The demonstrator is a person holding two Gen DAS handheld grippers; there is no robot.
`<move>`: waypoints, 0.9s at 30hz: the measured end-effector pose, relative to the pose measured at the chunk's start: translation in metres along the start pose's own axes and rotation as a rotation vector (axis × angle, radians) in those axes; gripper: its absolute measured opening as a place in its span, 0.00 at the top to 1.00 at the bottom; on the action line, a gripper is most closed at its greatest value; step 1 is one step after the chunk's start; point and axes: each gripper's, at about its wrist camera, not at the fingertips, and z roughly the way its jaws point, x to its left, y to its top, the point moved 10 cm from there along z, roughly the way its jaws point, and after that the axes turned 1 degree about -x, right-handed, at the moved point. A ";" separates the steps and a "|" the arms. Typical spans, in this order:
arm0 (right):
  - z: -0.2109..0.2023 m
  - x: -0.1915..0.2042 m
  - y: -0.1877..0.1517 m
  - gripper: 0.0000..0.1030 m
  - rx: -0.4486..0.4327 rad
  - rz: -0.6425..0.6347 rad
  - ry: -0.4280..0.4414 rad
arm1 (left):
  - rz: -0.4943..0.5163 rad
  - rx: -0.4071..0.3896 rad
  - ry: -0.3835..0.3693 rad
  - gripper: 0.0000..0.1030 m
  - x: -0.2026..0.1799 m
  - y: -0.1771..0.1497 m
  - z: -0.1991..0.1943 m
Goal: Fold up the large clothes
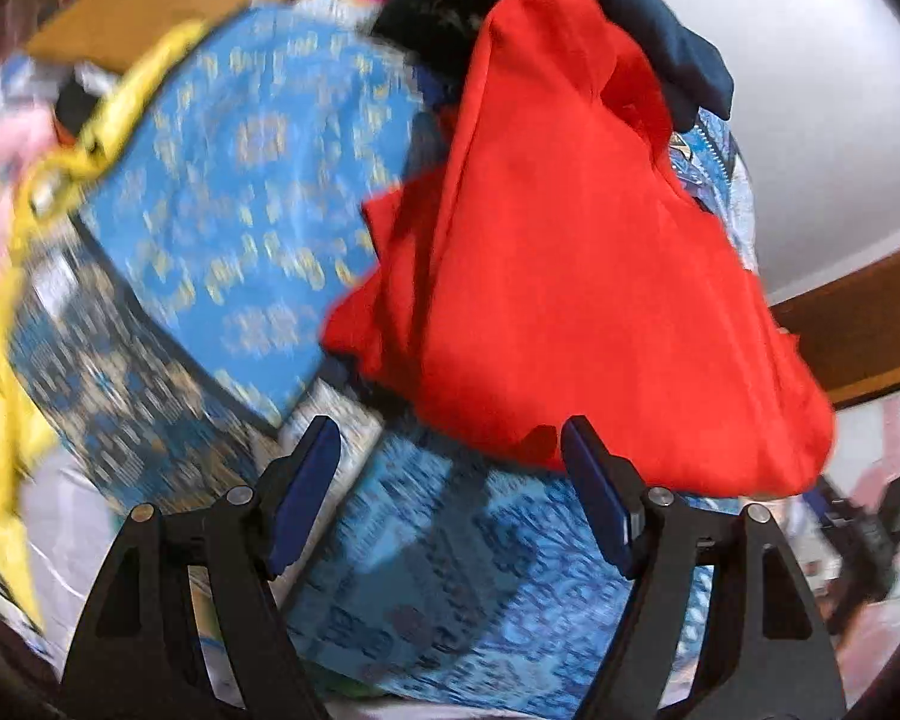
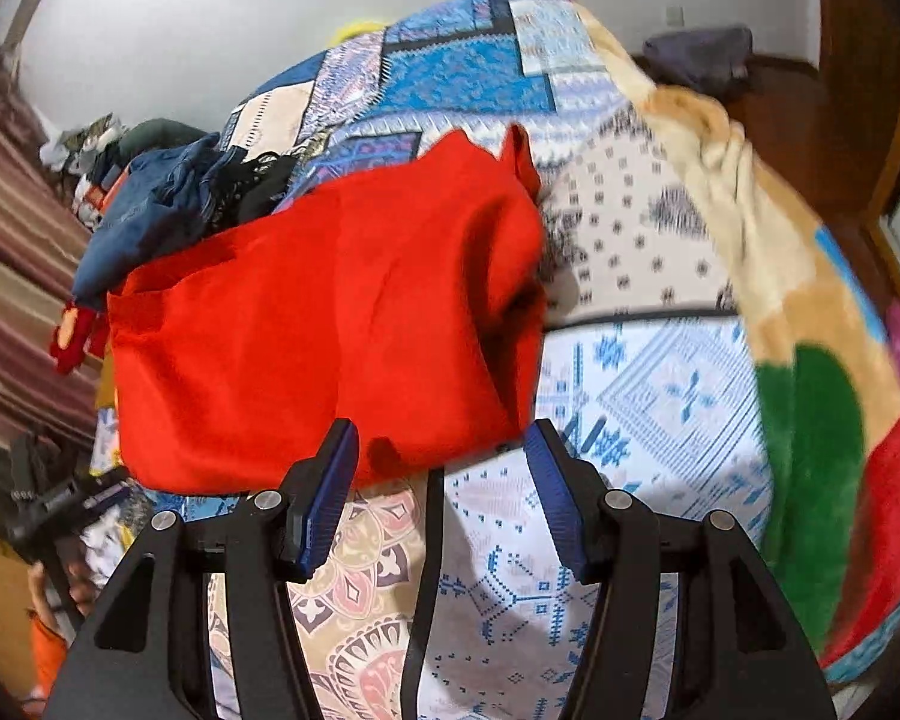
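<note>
Red garment (image 1: 570,276) bunched on patterned bedspread (image 2: 660,396). Left gripper (image 1: 450,450), right gripper (image 2: 441,450): jaws apart, empty. Risk: pinching bedspread along with hem.

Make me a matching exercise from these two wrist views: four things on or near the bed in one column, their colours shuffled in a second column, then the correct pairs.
Things:
1. large garment nearest both grippers
2. bunched cloth behind that garment
3. fleece blanket along the bed's far edge
4. strap at the left of the left wrist view

Colours:
A. yellow
B. cream with green and red patches
C. red
D. dark blue

Pairs: 1-C, 2-D, 3-B, 4-A
</note>
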 end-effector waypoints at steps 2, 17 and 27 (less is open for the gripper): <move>0.000 0.000 0.003 0.45 -0.018 0.016 0.019 | -0.030 0.045 -0.045 0.27 -0.003 -0.008 0.007; 0.057 -0.010 0.059 0.41 0.016 0.002 -0.008 | -0.045 0.129 -0.204 0.22 -0.055 -0.013 0.051; 0.047 0.002 0.053 0.79 0.002 -0.024 0.018 | -0.161 0.047 -0.217 0.22 -0.050 0.017 0.067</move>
